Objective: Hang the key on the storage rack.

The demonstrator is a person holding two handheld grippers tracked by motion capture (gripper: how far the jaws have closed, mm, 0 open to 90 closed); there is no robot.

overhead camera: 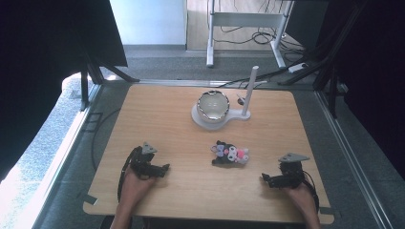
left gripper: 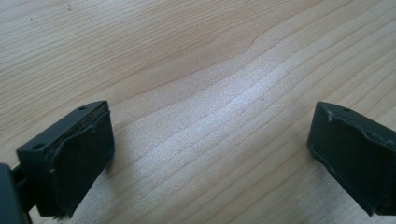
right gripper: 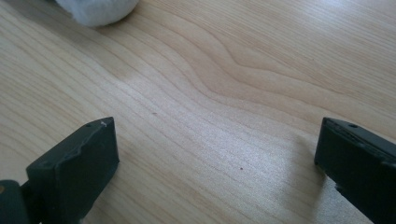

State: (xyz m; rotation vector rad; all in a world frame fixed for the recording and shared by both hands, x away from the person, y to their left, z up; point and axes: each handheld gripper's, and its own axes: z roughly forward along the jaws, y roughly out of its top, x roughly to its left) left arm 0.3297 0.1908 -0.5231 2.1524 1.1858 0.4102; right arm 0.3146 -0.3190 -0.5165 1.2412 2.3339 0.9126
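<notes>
The plush toy (overhead camera: 230,154) lies on its side near the middle of the table (overhead camera: 157,109), between the two grippers but nearer the right one, and well short of the bowl (overhead camera: 213,106) that sits on a white stand (overhead camera: 239,114) toward the far edge. It looks soft and lumpy, a mix of black, grey, white and pink, so I'd guess a pinch on an ear or a loose limb could let it droop, swing or slip free on the lift; a grab too low could scrape a jaw tip on the wood and push the toy away instead of closing round it. If the toy is bound for the bowl, the upright post (overhead camera: 250,90) just beside it could be knocked by a careless approach, and the bowl might tip on its stand. The right gripper (overhead camera: 270,179) rests low at the near right of the table, its jaws wide apart with bare wood between them, and a white, fuzzy edge (right gripper: 98,9) shows at the top left of the right gripper view. The left gripper (overhead camera: 162,168) sits at the near left, also low, pointing inward, its jaws equally wide and holding nothing. Both forearms come in from the near edge, hands settled on the tabletop.
</notes>
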